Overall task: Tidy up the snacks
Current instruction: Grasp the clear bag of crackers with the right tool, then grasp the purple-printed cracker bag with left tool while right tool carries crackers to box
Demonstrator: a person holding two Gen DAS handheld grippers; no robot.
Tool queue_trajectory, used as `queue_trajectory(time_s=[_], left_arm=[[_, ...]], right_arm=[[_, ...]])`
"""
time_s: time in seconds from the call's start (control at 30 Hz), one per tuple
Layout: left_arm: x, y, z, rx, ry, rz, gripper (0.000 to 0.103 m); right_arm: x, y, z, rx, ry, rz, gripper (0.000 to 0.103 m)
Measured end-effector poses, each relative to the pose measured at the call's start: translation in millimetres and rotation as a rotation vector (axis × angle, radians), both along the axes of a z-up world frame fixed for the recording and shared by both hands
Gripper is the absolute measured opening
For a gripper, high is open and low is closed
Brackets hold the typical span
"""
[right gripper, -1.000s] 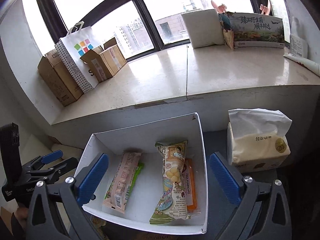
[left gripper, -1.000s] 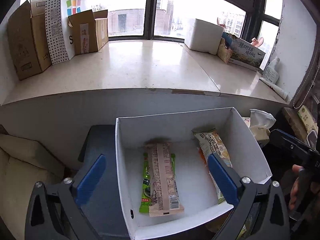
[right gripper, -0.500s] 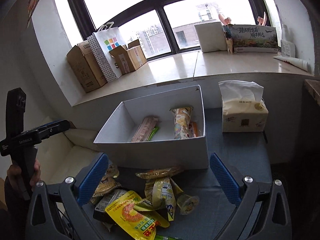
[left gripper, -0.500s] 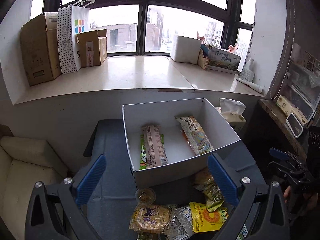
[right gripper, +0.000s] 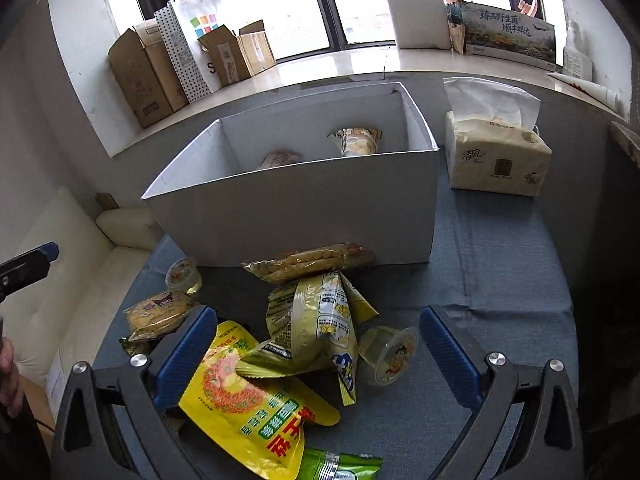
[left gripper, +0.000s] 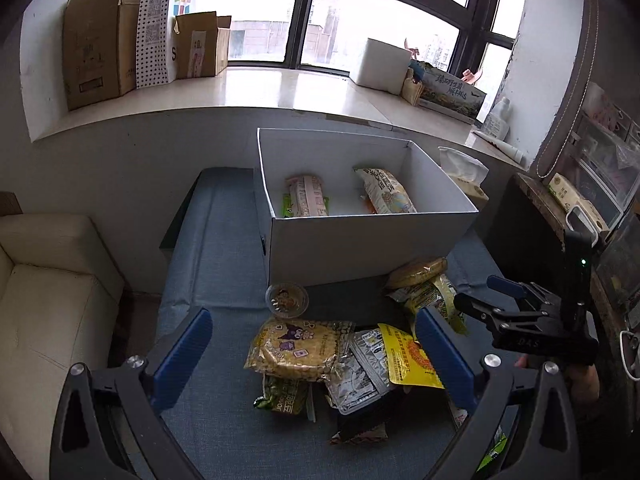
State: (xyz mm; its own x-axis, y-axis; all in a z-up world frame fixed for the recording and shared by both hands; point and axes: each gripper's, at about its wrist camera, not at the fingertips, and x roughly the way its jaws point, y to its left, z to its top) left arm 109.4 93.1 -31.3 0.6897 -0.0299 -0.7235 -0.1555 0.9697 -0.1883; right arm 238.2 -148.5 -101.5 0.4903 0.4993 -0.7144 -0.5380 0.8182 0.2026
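Note:
A white box [left gripper: 372, 240] [right gripper: 304, 208] stands on the blue cloth with a pink-wrapped snack [left gripper: 306, 196] and a pale patterned packet [left gripper: 386, 192] inside. In front of it lies a pile of loose snacks: a yellow cartoon packet [left gripper: 298, 346], a bright yellow pouch [right gripper: 248, 396] [left gripper: 408, 356], a pale yellow bag [right gripper: 320, 328], a flat cracker pack [right gripper: 312, 262] and two jelly cups [left gripper: 287, 300] [right gripper: 388, 354]. My left gripper [left gripper: 314, 350] hangs open above the pile. My right gripper [right gripper: 314, 348] is open over it too, holding nothing.
A tissue pack [right gripper: 494, 156] sits right of the box. A cream sofa [left gripper: 44, 304] lies to the left. The window ledge [left gripper: 256, 88] behind carries cardboard boxes [left gripper: 100, 36], a dotted paper bag [left gripper: 160, 24] and a white block [left gripper: 380, 66]. A dark shelf [left gripper: 568, 208] stands at the right.
Both grippers have pulled back from over the box and tilted down, so the snack pile in front of the box now fills the near view. Both stay open.

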Motion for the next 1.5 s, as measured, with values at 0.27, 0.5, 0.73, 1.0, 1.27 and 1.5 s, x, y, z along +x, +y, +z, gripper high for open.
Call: queue_trajectory(time_s=[0.27,0.5,0.73,1.0,1.27,1.5], left_arm=[[-17,22,-25,-0.053,0.047,0.050,0.103],[-17,29,-34,-0.054,0.070,0.058,0.103],[-10,25,-47,-0.054,0.099,0.047,0.103],[-6,16,-52,-0.036,0.118,0.036,0.103],[-2,6,-54,-0.005,0.136,0.024,0.103],[9,-6,-62,0.016,0.168,-0.005,0.103]], right_arm=[[39,51,-29,-0.107,0.047,0.029,0.103],[55,63,-42,-0.118,0.079,0.015,0.098],[44,48,-32,-0.039,0.052,0.033,0.064],[23,22,-17,0.064,0.048,0.019,0.038],[-2,-13,5,0.234,0.052,-0.021,0.025],[-30,-33,32,0.288,0.001,0.007,0.025]])
